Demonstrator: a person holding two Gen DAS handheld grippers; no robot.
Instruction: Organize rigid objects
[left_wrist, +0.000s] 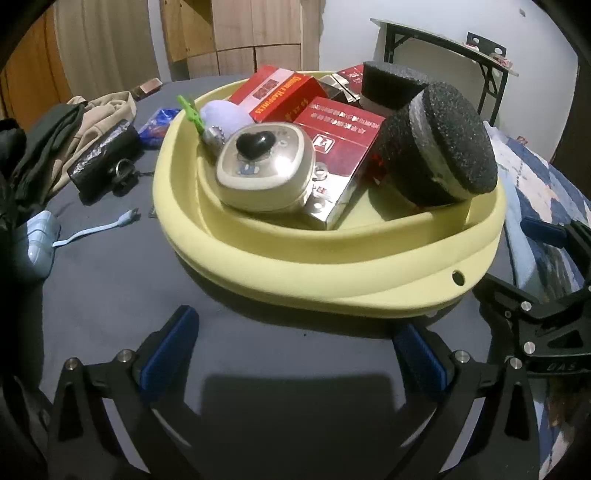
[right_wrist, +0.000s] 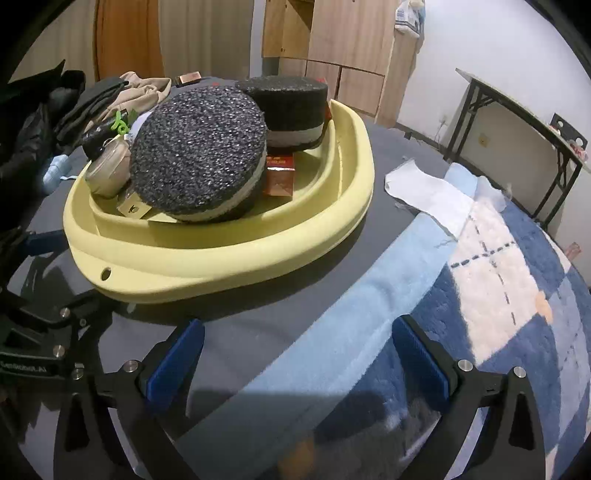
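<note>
- I find the yellow basin (left_wrist: 332, 266) standing on the dark table (left_wrist: 110, 280), just beyond both grippers
- Inside it, near right: a black sponge-like disc (left_wrist: 447, 144) with a pale middle band, tilted on edge; a second disc of the same kind (left_wrist: 391, 86) sits behind it at the far right
- Near left in the basin: a beige rounded case (left_wrist: 266, 166) with a black heart-shaped knob, leaning on a red box (left_wrist: 343, 147); another red box (left_wrist: 280, 94) lies farther back
- A green clip (left_wrist: 190, 110) rests at the basin's far left rim
- My left gripper (left_wrist: 295, 354) is spread wide with nothing between the fingers, above bare table
- My right gripper (right_wrist: 295, 362) is likewise wide and unloaded, over the edge of a blue and white blanket (right_wrist: 498, 277)
- Left of the basin, apart from it: a black pouch (left_wrist: 105, 162), a pale blue cable (left_wrist: 99, 230), heaped clothing (left_wrist: 74, 129)
</note>
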